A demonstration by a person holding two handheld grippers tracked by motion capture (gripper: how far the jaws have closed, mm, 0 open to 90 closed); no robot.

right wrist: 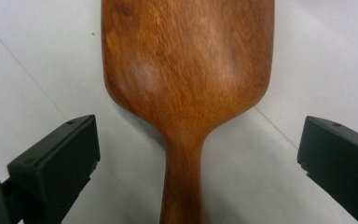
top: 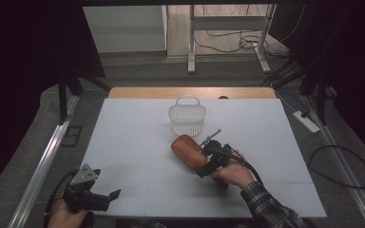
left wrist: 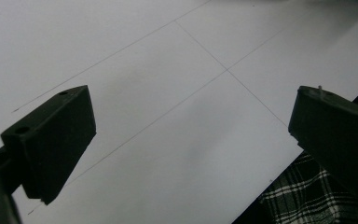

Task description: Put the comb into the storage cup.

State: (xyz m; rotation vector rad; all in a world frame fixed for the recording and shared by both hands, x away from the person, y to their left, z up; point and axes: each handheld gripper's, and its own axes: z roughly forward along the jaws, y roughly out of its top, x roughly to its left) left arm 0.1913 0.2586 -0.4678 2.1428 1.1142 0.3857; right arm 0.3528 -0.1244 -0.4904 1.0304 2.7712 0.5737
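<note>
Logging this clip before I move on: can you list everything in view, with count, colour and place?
Wooden paddle-shaped brush with a handle: one, reddish-brown, lying mid-table, between the right gripper's open jaws.
Small plastic mesh basket with a handle: one, white, upright on the table beyond the brush.
White board tabletop: one, white with thin seam lines, on a wooden table.
Power strip: one, white, on the floor right of the table.
Cables: several, black, on the floor at right and behind.
Left gripper: one, black, open, at the table's near left corner.
Right gripper: one, black, open, astride the brush handle.
Plaid sleeve: one, dark checked, bottom right.
</note>
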